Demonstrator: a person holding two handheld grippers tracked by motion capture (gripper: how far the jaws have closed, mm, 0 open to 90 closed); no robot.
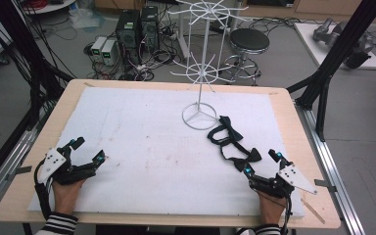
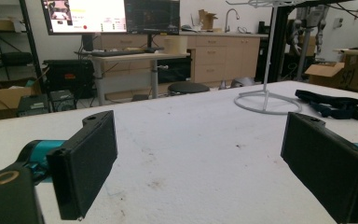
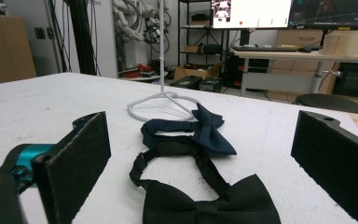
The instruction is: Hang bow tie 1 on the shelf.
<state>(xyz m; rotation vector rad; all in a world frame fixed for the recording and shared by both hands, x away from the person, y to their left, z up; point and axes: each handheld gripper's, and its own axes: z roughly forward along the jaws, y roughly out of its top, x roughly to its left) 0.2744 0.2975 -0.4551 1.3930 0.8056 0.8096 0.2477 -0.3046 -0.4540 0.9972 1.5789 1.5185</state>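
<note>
two bow ties lie on the white mat [image 1: 142, 147], right of centre, near the stand [image 1: 199, 73]. black tie [image 1: 247, 159] sits just ahead of the right gripper [image 1: 263, 162], its bow [image 3: 212, 205] low in the right gripper view between the jaws but not touched. navy tie [image 1: 227, 128] lies beyond it, close to the stand base [image 3: 161, 105], straps of the two ties overlapping or touching, can't tell which. right gripper jaws wide apart, nothing clamped. left gripper [image 1: 89, 151] rests at the mat's left side, well apart from the ties, jaws also wide apart and empty.

handling guess: ties look light, soft fabric, floppy straps, not fragile, not slippery on the foam pads. bow knot is the thickest, firmest part, so best pinch is at the centre knot or across one wing; the thin strap would likely sag and swing. lifting the black one may drag the navy strap along if they're tangled. stand looks thin wire, likely tips easily if bumped.
</note>
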